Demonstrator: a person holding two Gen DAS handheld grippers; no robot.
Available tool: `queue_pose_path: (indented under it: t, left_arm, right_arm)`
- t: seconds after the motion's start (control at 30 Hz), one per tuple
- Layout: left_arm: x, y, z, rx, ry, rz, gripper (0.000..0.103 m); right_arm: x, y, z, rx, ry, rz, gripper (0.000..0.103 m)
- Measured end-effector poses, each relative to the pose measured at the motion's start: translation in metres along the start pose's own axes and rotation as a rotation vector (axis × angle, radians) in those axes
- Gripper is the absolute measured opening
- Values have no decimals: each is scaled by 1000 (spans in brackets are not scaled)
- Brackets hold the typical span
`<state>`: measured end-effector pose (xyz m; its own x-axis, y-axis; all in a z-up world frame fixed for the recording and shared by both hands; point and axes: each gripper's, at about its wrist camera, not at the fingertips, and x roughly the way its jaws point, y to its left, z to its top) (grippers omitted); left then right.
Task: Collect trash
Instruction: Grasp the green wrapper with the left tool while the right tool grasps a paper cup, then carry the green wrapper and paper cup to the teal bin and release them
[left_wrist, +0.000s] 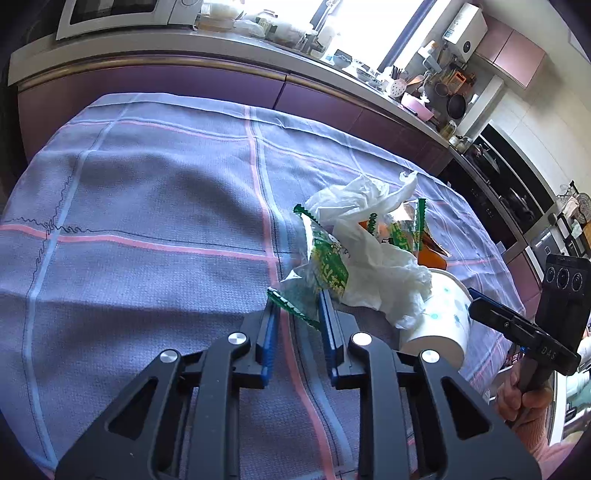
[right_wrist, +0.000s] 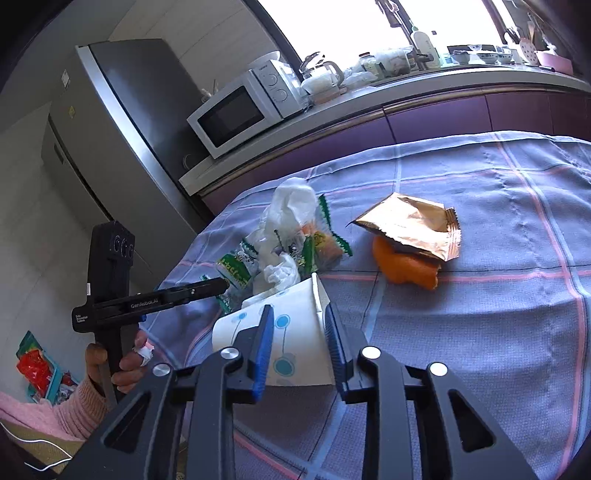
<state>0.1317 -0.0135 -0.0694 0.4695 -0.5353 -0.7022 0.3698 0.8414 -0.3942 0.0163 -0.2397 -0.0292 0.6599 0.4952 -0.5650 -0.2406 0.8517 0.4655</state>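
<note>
Already both sets of fingers are narrowed onto trash. The left gripper (left_wrist: 295, 314) pinches the green wrapper (left_wrist: 295, 301) at one thin corner just between its fingertips; that film could tear or slide free when lifted. The right gripper (right_wrist: 299, 325) squeezes the paper cup (right_wrist: 291, 332) lying on its side across the fingers, so the soft wall may crumple and the cup pop out. The white plastic bag (right_wrist: 291, 206) beyond the fingertips spills into the cup's mouth and could drag along the cloth-covered counter (right_wrist: 498, 295).
</note>
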Motion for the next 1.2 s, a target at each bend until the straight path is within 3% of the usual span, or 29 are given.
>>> queue_pose_path:
  t: [0.5, 1.2]
  left_arm:
    - [-69, -14, -24, 96, -142, 142, 21]
    - [-129, 17, -46, 65, -230, 265, 21]
  right_arm:
    - [9, 42, -12, -63, 47, 129, 4]
    - [29, 86, 2, -108, 52, 259, 2]
